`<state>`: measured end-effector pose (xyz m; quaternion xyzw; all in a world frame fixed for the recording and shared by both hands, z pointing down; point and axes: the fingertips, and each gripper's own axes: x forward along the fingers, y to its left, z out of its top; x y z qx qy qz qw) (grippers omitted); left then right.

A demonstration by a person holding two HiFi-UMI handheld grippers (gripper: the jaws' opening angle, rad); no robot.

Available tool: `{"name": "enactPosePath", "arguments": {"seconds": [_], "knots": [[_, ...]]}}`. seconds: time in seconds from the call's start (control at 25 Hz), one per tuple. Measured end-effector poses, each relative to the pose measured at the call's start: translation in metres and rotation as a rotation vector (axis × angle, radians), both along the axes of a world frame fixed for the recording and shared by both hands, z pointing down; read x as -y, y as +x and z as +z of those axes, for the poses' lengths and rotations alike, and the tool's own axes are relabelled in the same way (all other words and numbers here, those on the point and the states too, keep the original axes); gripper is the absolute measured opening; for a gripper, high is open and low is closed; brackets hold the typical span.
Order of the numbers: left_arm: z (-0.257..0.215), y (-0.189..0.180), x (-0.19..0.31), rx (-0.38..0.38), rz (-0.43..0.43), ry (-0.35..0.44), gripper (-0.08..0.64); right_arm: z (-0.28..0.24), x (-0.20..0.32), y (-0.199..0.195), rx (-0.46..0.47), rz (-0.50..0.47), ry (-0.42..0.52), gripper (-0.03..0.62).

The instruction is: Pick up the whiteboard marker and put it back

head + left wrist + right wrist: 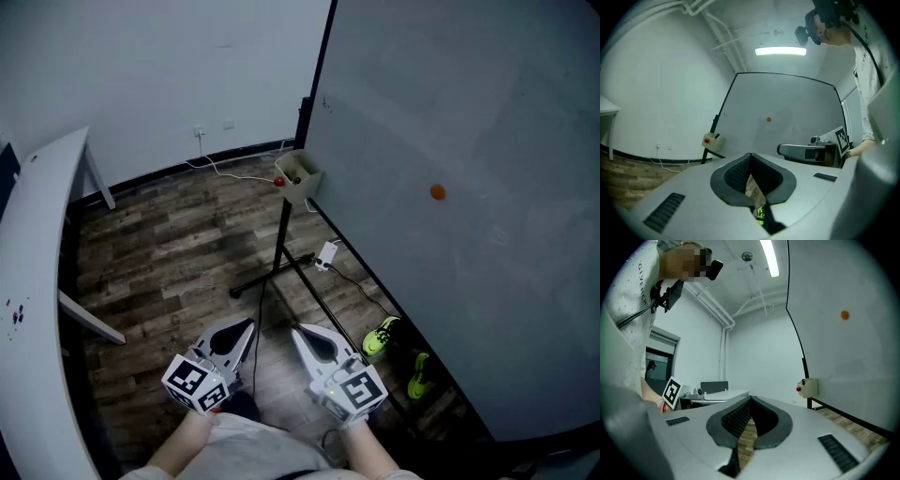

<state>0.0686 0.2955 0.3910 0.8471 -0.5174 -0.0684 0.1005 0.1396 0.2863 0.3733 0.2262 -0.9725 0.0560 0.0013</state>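
Note:
A small beige holder box hangs at the left edge of the big whiteboard. A red knob shows on its side, and a dark marker-like stick pokes out of its top. Both grippers are held low and level, well short of the box. My left gripper is shut with nothing in it. My right gripper is shut and empty too. The left gripper view shows the box far ahead, beyond its touching tips. The right gripper view has the box to the right of its tips.
An orange magnet sticks to the whiteboard. The board's black stand legs spread over the wooden floor, with a white power strip and cable beside them. Green shoes lie under the board. A white table runs along the left.

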Motion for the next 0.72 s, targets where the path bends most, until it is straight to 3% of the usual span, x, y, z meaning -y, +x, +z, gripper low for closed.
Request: {"name": "enactPosePath", "arguments": {"seconds": [0.28,0.72], "knots": [[0.004,-0.007,0.034,0.005,0.011,0.012,0.015,-0.002,0.030,-0.011,-0.001,0.021,0.025,0.018],[0.003,-0.043,0.158,-0.006,0.088,0.029,0.015,-0.001,0.139,-0.063,-0.017,0.072,0.042,0.018]]}}
